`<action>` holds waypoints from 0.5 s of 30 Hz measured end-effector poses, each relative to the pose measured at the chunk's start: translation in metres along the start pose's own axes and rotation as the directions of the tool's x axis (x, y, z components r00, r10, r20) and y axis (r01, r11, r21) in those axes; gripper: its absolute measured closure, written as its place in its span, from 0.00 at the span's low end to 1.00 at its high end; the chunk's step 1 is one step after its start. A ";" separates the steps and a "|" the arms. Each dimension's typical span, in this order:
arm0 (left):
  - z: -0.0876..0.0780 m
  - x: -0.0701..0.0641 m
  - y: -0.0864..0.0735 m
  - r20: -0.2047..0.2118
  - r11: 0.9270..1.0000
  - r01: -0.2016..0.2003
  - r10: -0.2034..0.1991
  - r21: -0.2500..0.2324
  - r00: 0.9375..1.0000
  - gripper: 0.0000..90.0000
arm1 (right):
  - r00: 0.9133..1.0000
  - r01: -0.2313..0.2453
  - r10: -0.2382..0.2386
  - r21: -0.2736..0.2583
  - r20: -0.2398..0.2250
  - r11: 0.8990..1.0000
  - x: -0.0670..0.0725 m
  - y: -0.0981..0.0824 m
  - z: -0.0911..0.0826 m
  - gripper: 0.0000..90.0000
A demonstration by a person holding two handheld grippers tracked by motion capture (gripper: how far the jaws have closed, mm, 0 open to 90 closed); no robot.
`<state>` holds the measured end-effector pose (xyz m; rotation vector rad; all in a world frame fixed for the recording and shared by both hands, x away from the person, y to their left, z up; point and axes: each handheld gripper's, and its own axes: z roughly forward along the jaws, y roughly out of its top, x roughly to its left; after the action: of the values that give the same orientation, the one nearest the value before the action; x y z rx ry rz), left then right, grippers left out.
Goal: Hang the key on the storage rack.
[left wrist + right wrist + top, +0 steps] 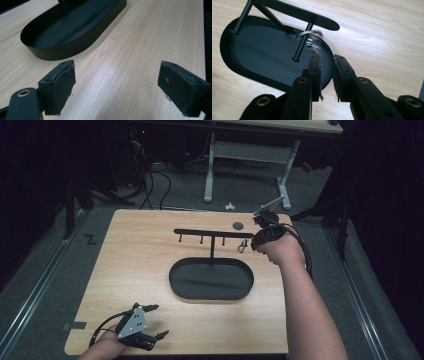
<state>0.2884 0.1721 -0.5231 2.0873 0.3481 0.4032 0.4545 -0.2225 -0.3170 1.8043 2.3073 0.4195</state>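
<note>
A black T-shaped rack with several hanging pegs rises from a black oval tray in the middle of the wooden table. A small silver ring hangs on the rack's rightmost peg; the ring looks blurred in the right gripper view. My right gripper sits just beside the ring; its jaws stand a narrow gap apart with nothing between them. My left gripper rests near the table's front left edge, its jaws wide open over bare wood, the tray ahead of it.
A small dark round disc lies on the table behind the rack. A white-legged table and cables stand on the floor beyond. The table's front edge runs just below my left hand.
</note>
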 end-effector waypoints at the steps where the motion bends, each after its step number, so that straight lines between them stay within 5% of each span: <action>1: 0.000 0.000 0.000 0.000 1.000 0.000 0.000 0.000 1.000 0.17 | 1.000 -0.002 0.002 0.000 0.000 1.000 0.000 0.000 0.000 0.85; 15: 0.000 0.000 0.000 0.001 1.000 -0.004 0.004 0.007 1.000 0.17 | 1.000 0.007 -0.007 0.010 0.017 1.000 -0.001 -0.013 0.005 0.77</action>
<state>0.2882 0.1717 -0.5229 2.0949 0.3452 0.4044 0.4441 -0.2254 -0.3262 1.7971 2.3078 0.3914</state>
